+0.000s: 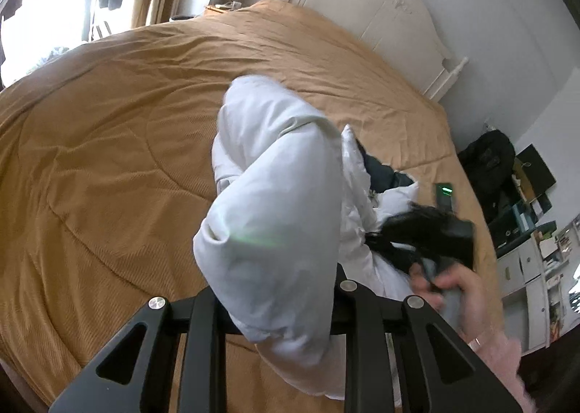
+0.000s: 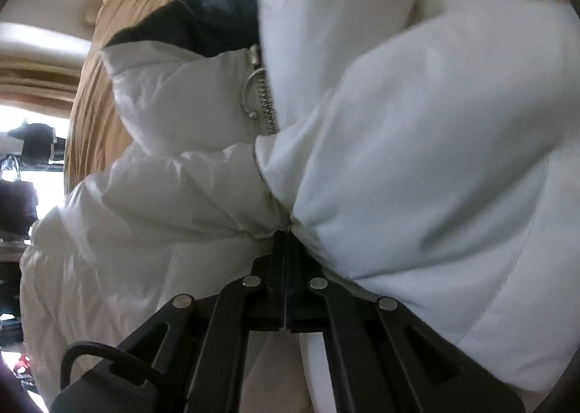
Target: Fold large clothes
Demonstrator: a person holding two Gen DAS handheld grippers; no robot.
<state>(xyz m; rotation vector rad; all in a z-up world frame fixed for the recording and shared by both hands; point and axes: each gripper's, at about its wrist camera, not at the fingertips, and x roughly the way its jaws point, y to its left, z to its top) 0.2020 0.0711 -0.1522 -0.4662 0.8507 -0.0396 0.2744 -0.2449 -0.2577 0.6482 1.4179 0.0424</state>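
Two claws are noted on one white puffer jacket (image 1: 275,195), bunched on the bed (image 1: 108,130). Right claw (image 2: 285,231) is closed on a fabric fold; left claw (image 1: 279,304) stands spread around a sleeve (contact unconfirmed). Garment is judged light, soft, slippery; seams and hems are recommended holds.

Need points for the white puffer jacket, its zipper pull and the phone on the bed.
white puffer jacket (image 1: 275,195): left wrist view, on the bulging sleeve panel.
zipper pull (image 2: 250,94): right wrist view, on the metal ring.
phone (image 1: 445,195): left wrist view, on its dark body below the green light.
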